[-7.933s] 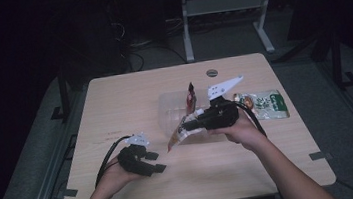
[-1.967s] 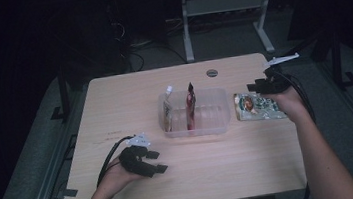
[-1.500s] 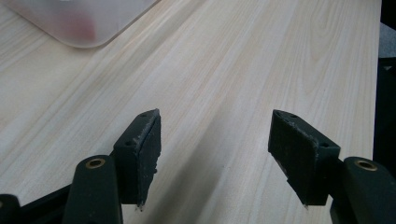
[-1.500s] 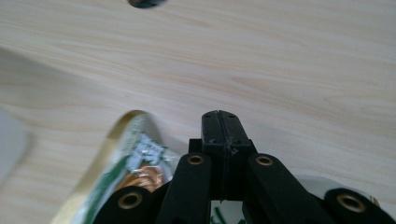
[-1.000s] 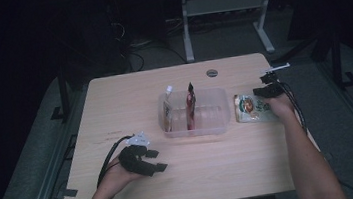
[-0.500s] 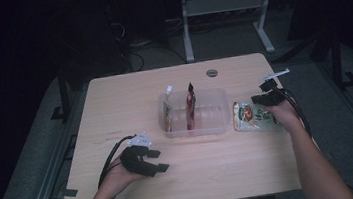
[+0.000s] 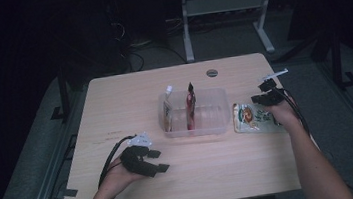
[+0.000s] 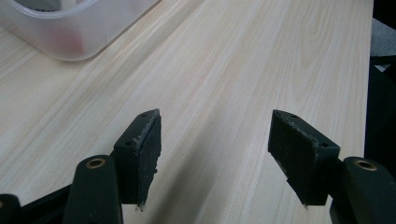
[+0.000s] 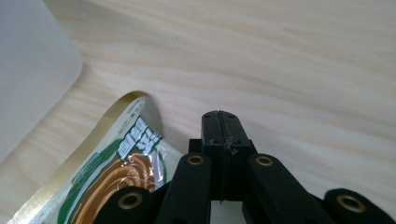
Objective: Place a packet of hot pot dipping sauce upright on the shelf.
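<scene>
Right gripper (image 7: 264, 95), near the right edge of the tabletop (image 7: 129, 100): jaws pressed together with nothing between them, poised at the far right corner of the green-and-gold food pouch (image 7: 254, 117). The pouch lies flat just right of the clear plastic container (image 7: 214, 120), which sits mid-table and holds a red sachet (image 7: 191, 109) and a pale sachet (image 7: 167, 113), both upright. Left gripper (image 7: 154, 161), close to the near left corner: jaws spread wide over bare wood, holding nothing, well apart from the container.
</scene>
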The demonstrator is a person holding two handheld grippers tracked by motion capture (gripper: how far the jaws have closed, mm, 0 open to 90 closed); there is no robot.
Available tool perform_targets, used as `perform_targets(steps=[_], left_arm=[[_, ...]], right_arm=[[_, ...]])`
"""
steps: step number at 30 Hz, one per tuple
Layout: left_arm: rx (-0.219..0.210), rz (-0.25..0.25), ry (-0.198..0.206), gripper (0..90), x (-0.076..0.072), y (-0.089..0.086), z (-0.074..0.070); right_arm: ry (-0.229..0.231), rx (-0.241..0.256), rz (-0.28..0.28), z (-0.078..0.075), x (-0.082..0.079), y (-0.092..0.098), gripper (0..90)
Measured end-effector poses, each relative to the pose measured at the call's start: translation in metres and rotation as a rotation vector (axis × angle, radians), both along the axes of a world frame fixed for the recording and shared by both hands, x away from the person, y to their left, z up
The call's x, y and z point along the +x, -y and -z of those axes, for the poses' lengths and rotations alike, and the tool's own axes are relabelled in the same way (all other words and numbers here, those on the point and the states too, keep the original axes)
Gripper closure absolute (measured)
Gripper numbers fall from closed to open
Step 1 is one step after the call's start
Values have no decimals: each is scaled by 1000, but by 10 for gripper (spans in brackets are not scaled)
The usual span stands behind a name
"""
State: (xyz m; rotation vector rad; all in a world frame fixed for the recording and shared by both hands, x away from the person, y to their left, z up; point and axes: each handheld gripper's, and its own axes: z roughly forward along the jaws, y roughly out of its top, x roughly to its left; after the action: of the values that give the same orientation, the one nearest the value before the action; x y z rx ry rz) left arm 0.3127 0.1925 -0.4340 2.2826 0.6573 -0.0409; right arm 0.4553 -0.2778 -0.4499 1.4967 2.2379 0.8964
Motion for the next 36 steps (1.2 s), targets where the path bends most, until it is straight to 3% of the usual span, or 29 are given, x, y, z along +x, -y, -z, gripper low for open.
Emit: perform_targets(steps=[7, 11, 15, 25, 28, 33, 36], left_arm=[[-1, -6, -1, 344, 0, -2, 0], [6, -4, 5, 344, -1, -2, -1], [5, -2, 8, 344, -2, -1, -2], [0, 14, 20, 344, -5, 3, -2], [-3, 16, 24, 344, -5, 3, -2], [3, 19, 21, 344, -4, 2, -2], [2, 18, 20, 344, -4, 3, -2]], right_arm=[[-25, -2, -36, 6, -10, -6, 900], [-54, 17, -63, 9, -25, -9, 900], [-77, -1, -97, 10, -42, -14, 900], [-88, -6, -213, 10, -83, -34, 900], [-69, -21, -217, 4, -94, -30, 900], [-22, 14, -154, -10, -118, -2, 900], [-20, 1, -117, -10, -134, 14, 900]])
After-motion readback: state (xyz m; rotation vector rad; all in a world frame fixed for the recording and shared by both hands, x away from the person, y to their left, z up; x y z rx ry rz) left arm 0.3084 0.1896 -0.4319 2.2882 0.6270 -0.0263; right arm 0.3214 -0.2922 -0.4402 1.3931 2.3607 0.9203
